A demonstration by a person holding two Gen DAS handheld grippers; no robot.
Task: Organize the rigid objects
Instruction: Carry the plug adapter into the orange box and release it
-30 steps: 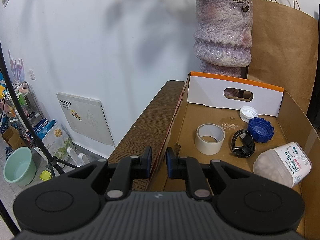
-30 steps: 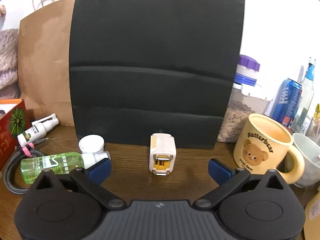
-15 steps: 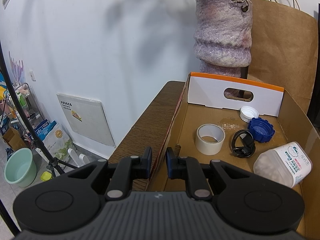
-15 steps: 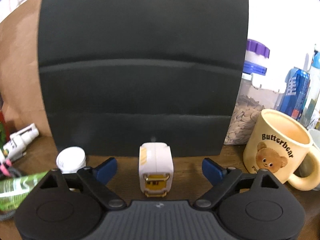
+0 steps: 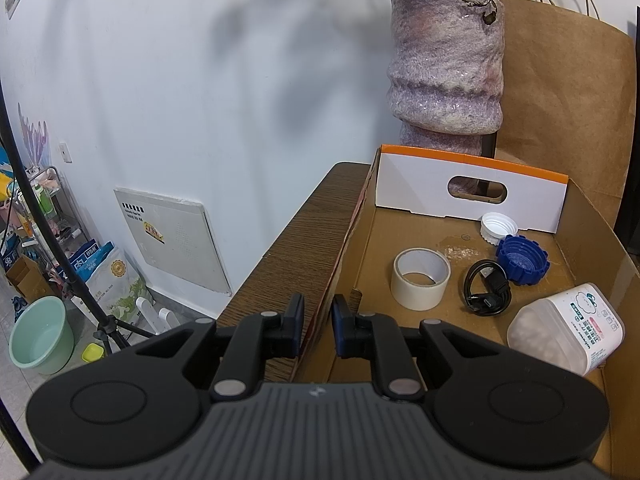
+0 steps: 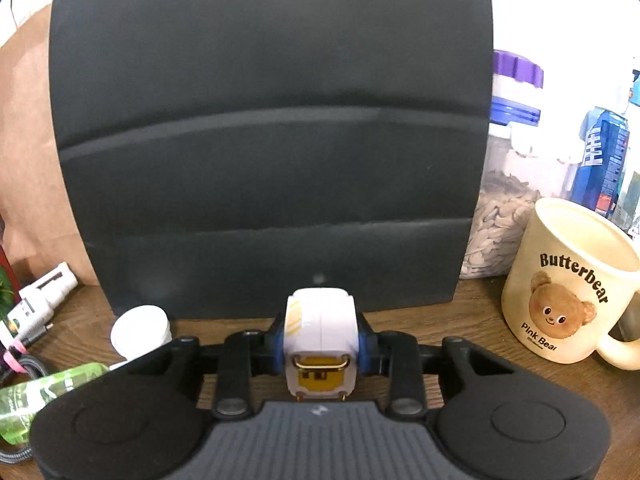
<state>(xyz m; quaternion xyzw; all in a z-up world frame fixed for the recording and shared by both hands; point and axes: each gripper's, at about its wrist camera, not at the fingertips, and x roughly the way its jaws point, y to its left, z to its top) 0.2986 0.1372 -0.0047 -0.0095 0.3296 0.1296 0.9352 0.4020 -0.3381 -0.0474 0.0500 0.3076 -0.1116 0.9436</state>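
Since a second ago the left wrist view is unchanged: the left gripper (image 5: 316, 330) hangs with its jaws drawn almost together astride the near left wall of the open brown cardboard box (image 5: 362, 216), which sits on the dark wooden table (image 5: 298, 248); whether the pads actually pinch that wall cannot be told. Inside the box, from left to right, lie a roll of off-white tape (image 5: 420, 277), a coiled black cable (image 5: 487, 292), a white ribbed bottle cap (image 5: 499, 229), a blue ribbed bottle cap (image 5: 522, 265) and a clear plastic tub with a printed label (image 5: 566, 328), none of them moved. The right wrist view has changed: a second ago the small white and yellow charger plug (image 6: 319, 346) stood free ahead of wide-open jaws; now the right gripper (image 6: 319, 347) has moved in and its jaws have just been closing, so the blue pads (image 6: 275, 346) press both sides of the plug, which stands upright on the table before the large black panel (image 6: 272, 136). To its right stands a cream bear-printed mug (image 6: 568, 288)
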